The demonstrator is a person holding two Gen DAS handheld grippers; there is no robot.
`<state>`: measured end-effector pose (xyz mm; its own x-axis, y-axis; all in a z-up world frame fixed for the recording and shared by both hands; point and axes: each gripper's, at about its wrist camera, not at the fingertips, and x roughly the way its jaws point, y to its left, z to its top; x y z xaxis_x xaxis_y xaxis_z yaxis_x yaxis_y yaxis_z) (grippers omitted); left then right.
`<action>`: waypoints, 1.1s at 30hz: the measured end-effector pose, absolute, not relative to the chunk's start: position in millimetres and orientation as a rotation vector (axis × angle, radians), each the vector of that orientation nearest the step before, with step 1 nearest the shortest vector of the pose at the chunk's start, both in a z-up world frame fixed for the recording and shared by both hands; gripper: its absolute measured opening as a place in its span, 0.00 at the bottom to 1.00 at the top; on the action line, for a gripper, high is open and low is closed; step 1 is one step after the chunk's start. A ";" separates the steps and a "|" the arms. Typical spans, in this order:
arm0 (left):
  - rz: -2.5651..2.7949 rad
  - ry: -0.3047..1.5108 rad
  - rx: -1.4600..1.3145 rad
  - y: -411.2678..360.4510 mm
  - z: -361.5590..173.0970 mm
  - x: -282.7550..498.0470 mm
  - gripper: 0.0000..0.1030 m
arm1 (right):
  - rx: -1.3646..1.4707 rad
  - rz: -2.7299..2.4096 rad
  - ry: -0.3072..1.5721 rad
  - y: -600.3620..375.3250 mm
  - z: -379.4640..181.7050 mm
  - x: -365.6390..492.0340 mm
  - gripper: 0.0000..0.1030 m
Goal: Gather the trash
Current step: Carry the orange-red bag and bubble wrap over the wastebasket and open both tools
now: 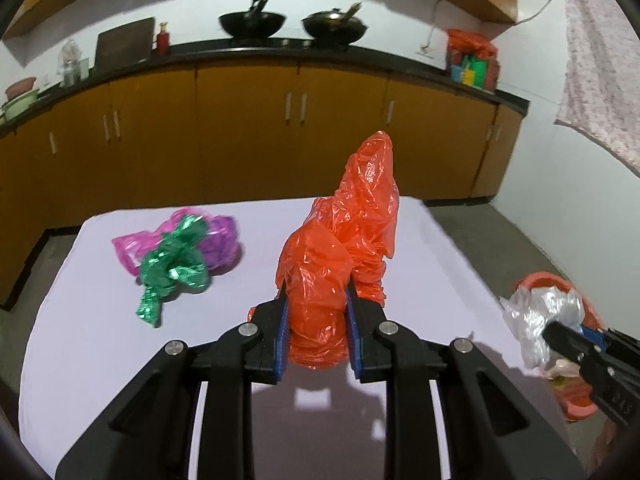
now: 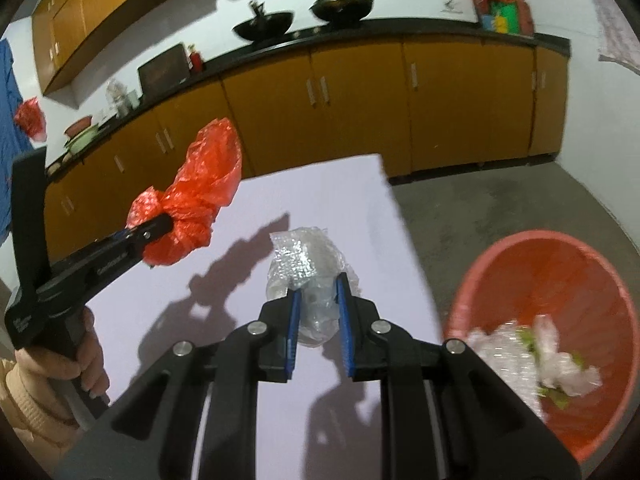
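While both grippers are up off the pale lilac table (image 1: pixel 100 340), each is clamped on a piece of trash. Left gripper (image 1: pixel 316 328): blue pads pressed tight against a crumpled orange plastic bag (image 1: pixel 344 248), which stands up out of the jaws, its loose top rising toward the far cabinets; it hangs clear of the tabletop, with its shadow on the near part of the table. Right gripper (image 2: pixel 318 320): jaws closed on a wad of clear plastic wrap (image 2: pixel 308 272), also held off the table, near the table's right edge.

Right of the table, on the grey floor: an orange-red basket (image 2: pixel 560 264), open mouth toward the camera, already holding pale scraps of plastic with bits of green (image 2: pixel 536 356). In the left wrist view the clear wad sits in front of the basket.

Still on the table, far left: a pink-purple plastic bag (image 1: pixel 224 240) with a crinkled green foil wrapper (image 1: pixel 172 268) lying over it, touching.

A hand (image 2: pixel 86 360) in a cream knitted sleeve (image 2: pixel 28 408) grips the left tool's handle.

Far side: yellow-brown cabinets (image 1: pixel 240 128) under a dark counter, two black woks (image 1: pixel 252 24) on top.
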<state>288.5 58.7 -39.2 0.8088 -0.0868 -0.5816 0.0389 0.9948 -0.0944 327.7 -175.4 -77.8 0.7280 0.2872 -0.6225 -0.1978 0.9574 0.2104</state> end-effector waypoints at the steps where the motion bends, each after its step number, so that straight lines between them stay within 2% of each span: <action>1: -0.080 0.622 -0.081 52.8 -36.2 286.6 0.23 | 0.136 0.255 0.699 -182.6 -73.9 324.3 0.18; 18: -0.333 0.605 -0.059 -68.8 -19.3 264.6 0.23 | 0.225 -0.071 0.617 -336.7 -50.6 265.5 0.18; 33: -0.446 0.638 -0.002 -133.1 -32.3 259.2 0.23 | 0.260 -0.160 0.608 -375.1 -60.3 262.8 0.18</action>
